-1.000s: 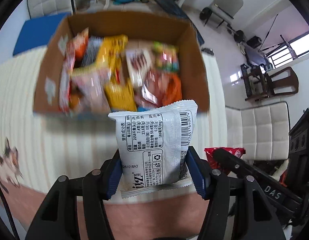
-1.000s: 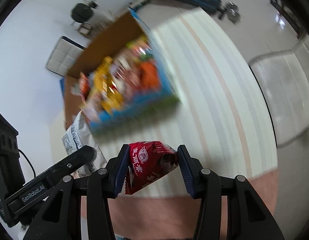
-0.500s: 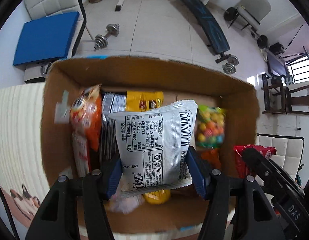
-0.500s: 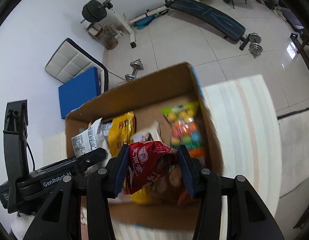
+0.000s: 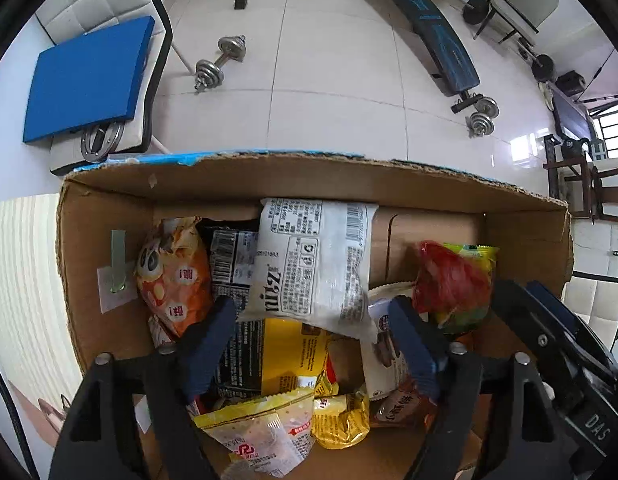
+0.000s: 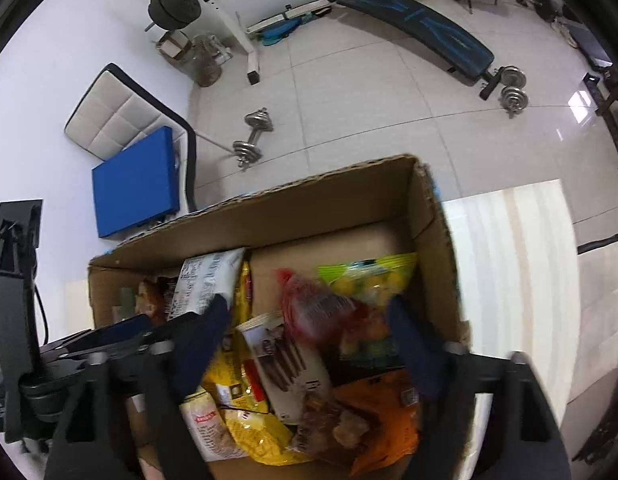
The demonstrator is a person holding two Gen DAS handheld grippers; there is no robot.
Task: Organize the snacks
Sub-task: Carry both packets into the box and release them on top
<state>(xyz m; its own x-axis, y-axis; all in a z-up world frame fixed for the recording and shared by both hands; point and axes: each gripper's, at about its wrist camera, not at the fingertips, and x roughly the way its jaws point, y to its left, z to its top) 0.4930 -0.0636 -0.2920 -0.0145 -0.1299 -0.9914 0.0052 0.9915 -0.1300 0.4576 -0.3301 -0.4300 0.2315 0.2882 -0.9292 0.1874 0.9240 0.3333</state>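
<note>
- Your left gripper (image 5: pixel 311 332) points down into the cardboard box (image 5: pixel 269 178); its jaws have just been opening and now stand wide, gripping nothing.
- The silver snack packet (image 5: pixel 309 264) lies free beyond the blue fingertips (image 5: pixel 213 332), toward 12 o'clock, leaning near the box's far wall with its barcode side up.
- Your right gripper (image 6: pixel 309 336) also hangs over the box, its jaws just opened wide and clear of any packet.
- The red snack packet (image 6: pixel 309 308) sits between those spread fingers without either pad pressing it (it is blurred), lying over the green-and-yellow candy bag (image 6: pixel 373 276) at about 1 o'clock.
- In the left view the red packet shows at 3 o'clock from the silver one.
- An orange bag (image 5: pixel 173 276) stands at 9 o'clock beside the silver packet; yellow packets (image 5: pixel 293 356) fill the near side.
</note>
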